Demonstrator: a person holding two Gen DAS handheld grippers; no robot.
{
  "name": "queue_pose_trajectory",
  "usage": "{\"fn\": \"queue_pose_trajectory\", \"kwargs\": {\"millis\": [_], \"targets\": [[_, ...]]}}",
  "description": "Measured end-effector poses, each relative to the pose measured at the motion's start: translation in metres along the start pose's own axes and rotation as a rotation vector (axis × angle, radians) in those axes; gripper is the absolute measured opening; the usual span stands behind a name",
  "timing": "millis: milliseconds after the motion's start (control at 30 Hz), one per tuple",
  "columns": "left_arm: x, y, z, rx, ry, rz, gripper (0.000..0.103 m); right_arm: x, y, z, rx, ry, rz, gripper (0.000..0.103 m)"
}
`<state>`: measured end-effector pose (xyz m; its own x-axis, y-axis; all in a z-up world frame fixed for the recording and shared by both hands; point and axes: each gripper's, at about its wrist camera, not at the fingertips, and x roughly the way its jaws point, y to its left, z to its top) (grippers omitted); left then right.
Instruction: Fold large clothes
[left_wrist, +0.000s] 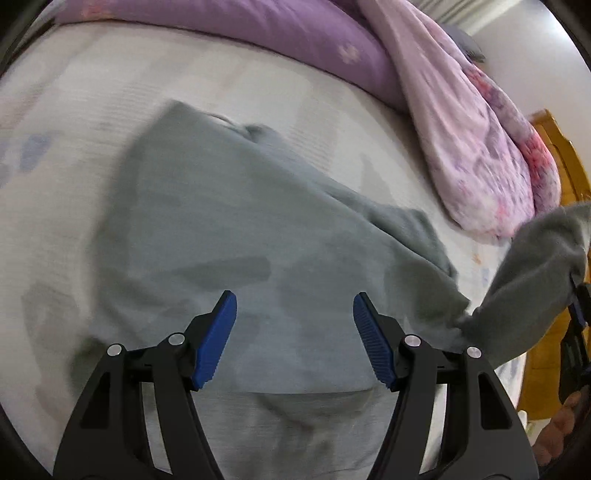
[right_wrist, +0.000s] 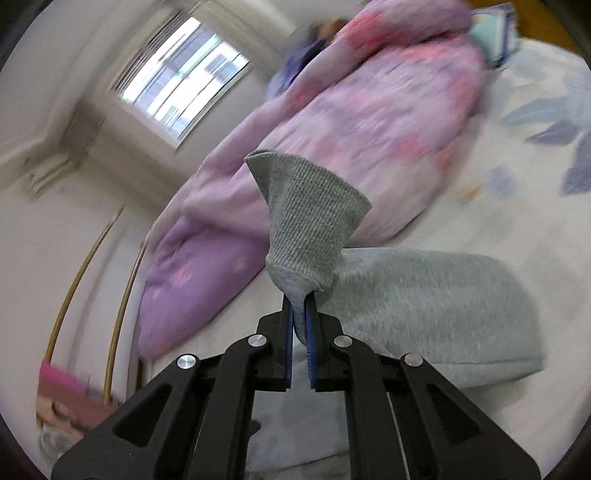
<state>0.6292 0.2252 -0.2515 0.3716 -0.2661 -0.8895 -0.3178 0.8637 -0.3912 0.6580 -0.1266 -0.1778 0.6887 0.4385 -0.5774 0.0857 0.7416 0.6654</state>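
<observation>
Left gripper (left_wrist: 294, 314), with black arms and blue ribbed pads, hovers with its jaws spread wide and nothing between them. Directly below and beyond it lies a grey sweatshirt (left_wrist: 221, 236), spread over a pale bedsheet (left_wrist: 74, 110) printed with faint blue shapes. The garment runs from near the camera toward the far left, with one part trailing off to the right. Along the far edge of the bed sits a purple floral quilt (left_wrist: 295, 40), bunched into a long roll, pinker toward the right.

Right gripper (right_wrist: 300, 321) has its blue pads pressed nearly together on the ribbed cuff (right_wrist: 310, 214) of the sweatshirt's sleeve, which stands up and flares open above the jaws. The sleeve (right_wrist: 436, 306) extends to the right of this tool and rests on the sheet. In the left wrist view, the lifted sleeve appears at the far right edge, raised off the bed. A bright window (right_wrist: 181, 74) shows on the far wall; much of this view is blurred. No containers are visible.
</observation>
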Motion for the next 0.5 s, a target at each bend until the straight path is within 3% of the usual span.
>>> {"fn": "queue_pose_trajectory", "kwargs": {"millis": [133, 267, 500], "targets": [[-0.022, 0.037, 0.003, -0.013, -0.042, 0.086, 0.066, 0.054, 0.049, -0.061, -0.078, 0.102, 0.011, 0.006], [-0.037, 0.066, 0.003, -0.01, -0.057, 0.151, 0.066, 0.102, 0.079, -0.114, -0.21, 0.214, -0.034, 0.006], [-0.055, 0.109, -0.002, -0.066, -0.073, 0.173, 0.066, 0.146, 0.075, -0.178, -0.325, 0.383, -0.124, 0.01]]}}
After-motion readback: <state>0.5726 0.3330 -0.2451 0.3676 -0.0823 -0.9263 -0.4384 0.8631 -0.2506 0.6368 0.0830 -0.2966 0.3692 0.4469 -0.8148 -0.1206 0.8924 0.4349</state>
